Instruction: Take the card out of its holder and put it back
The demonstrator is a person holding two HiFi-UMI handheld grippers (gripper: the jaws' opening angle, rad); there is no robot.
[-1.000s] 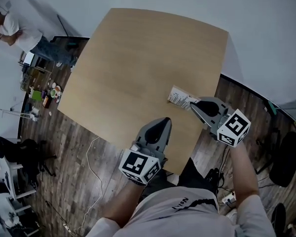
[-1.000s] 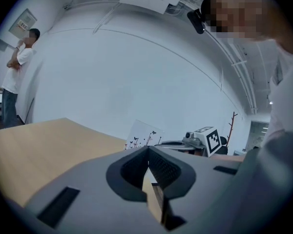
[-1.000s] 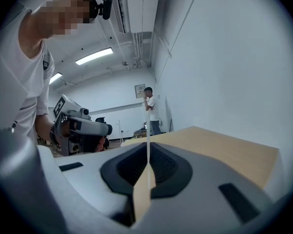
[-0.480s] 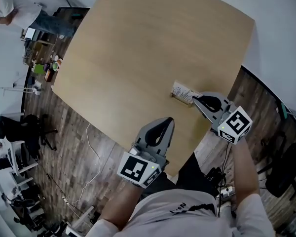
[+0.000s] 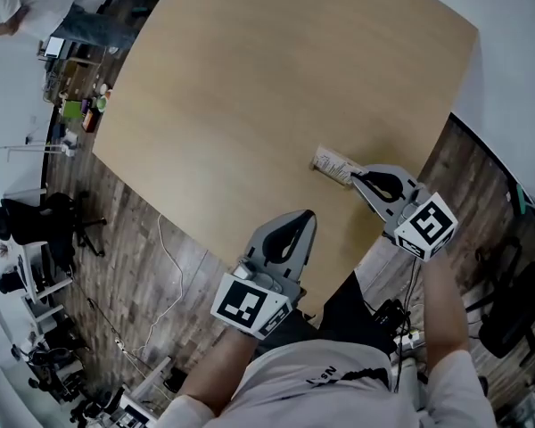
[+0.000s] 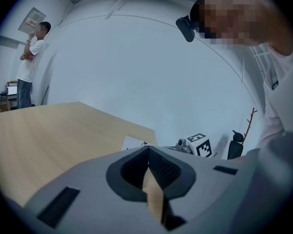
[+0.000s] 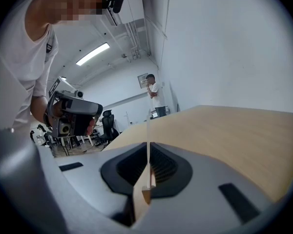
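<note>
Head view: card (image 5: pixel 332 160), wooden table (image 5: pixel 250 87), floor cable (image 5: pixel 161 239)

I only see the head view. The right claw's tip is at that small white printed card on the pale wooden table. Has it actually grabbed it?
Observer: Yes. In the right gripper view the right gripper has the small white printed card edge-on between its jaws, closed on it.
Operator: Is the other claw carrying anything?
Observer: No. The left gripper view shows the left gripper with jaws together, nothing between them.
Operator: Is the card standing or flat?
Observer: Standing: the left gripper view shows its white face rising above the pale wooden table.
</note>
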